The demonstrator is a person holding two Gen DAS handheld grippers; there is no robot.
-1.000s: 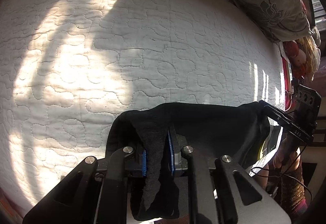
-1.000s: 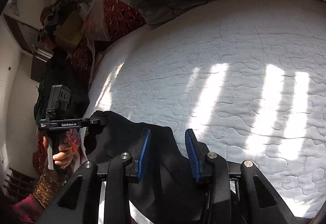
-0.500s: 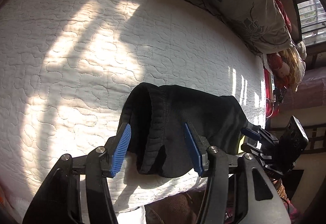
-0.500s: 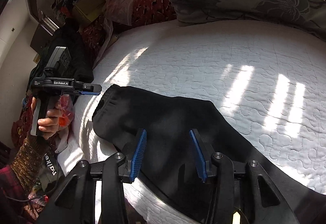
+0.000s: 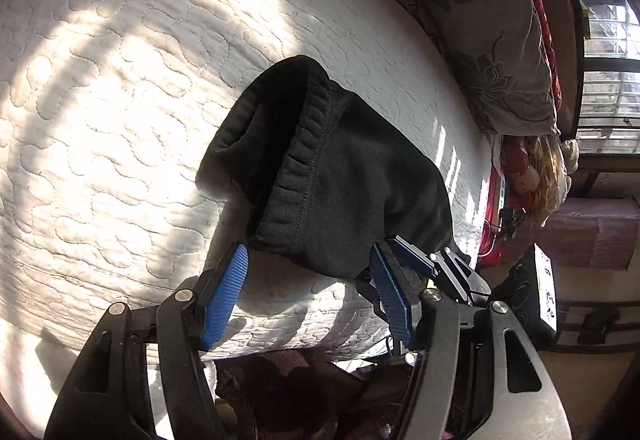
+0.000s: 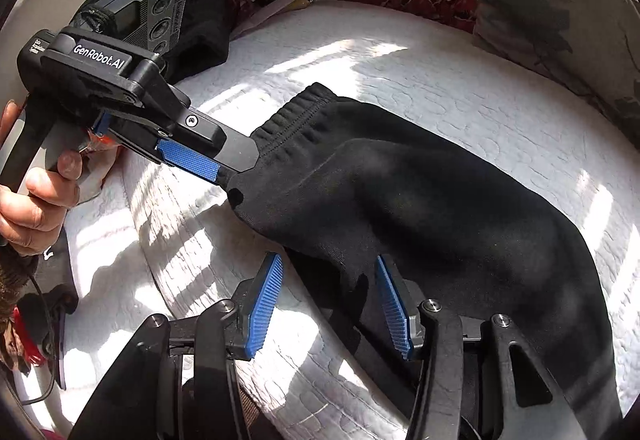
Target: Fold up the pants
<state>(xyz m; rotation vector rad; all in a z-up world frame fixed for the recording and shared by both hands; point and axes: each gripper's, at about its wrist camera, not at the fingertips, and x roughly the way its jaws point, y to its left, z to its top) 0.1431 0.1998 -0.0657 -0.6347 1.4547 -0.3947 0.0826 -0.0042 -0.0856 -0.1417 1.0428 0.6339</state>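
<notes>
One pair of black pants [image 5: 352, 176], soft knit with a ribbed, gathered elastic waistband [image 5: 298, 176], lies folded near the front edge of a bed [image 5: 120, 112] covered in a white quilt stitched with meandering curves and striped with sunlight. In the right wrist view the pants [image 6: 420, 208] stretch from the waistband at upper left down toward the lower right, the fabric bulging in smooth rounded folds. The left claw [image 5: 308, 296] is spread wide, its two ribbed blue pads flanking the pants' near edge, gripping nothing. The right claw [image 6: 328, 304] likewise stands released, with cloth lying loose between its two blue pads. One floral grey pillow [image 5: 480, 12] rests at the head of the bed.
</notes>
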